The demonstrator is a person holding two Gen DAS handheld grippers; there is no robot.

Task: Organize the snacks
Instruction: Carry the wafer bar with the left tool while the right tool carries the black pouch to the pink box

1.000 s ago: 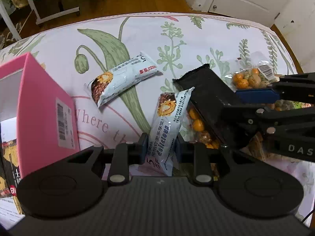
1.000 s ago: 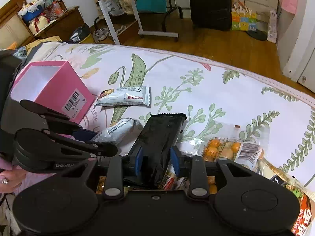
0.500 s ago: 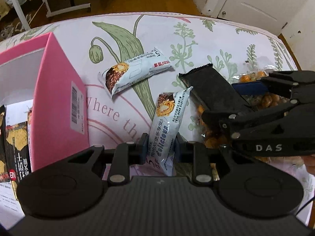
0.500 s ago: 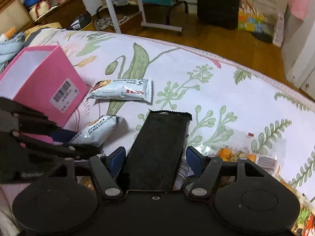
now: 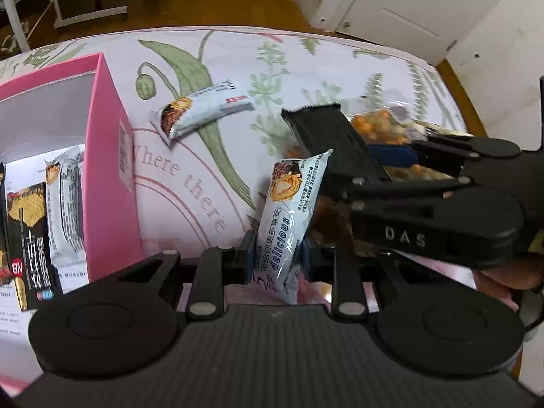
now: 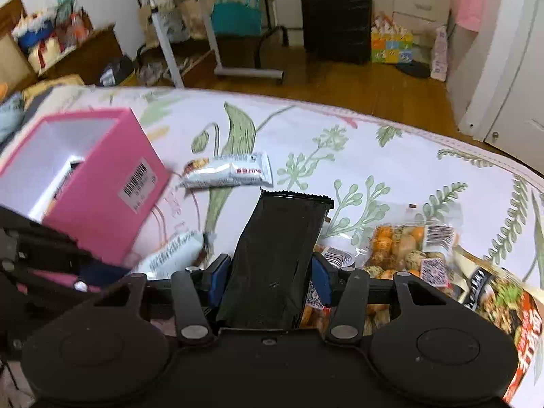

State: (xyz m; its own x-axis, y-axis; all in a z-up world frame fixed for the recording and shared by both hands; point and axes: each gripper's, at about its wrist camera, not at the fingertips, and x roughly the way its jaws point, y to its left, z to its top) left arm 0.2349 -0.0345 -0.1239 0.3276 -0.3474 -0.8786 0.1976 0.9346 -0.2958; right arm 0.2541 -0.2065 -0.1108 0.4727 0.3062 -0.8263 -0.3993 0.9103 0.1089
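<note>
Left wrist view shows the left tongs (image 5: 277,260) clamped on a pale blue snack bar (image 5: 289,217), lifted beside the pink box (image 5: 112,183), which already holds packets. Right wrist view shows the right tongs (image 6: 268,280), whose jaws have just been closing, pressing both sides of a black snack pouch (image 6: 277,255). Another pale blue bar (image 6: 229,171) lies on the floral bedspread (image 6: 391,156), near a clear bag of mixed nuts (image 6: 404,248).

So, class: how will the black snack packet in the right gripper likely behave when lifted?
The black snack packet sticks out flat beyond the right gripper without drooping, so it is probably fairly stiff. Its thin shape suggests it is light. The smooth wrapper may slip.
</note>
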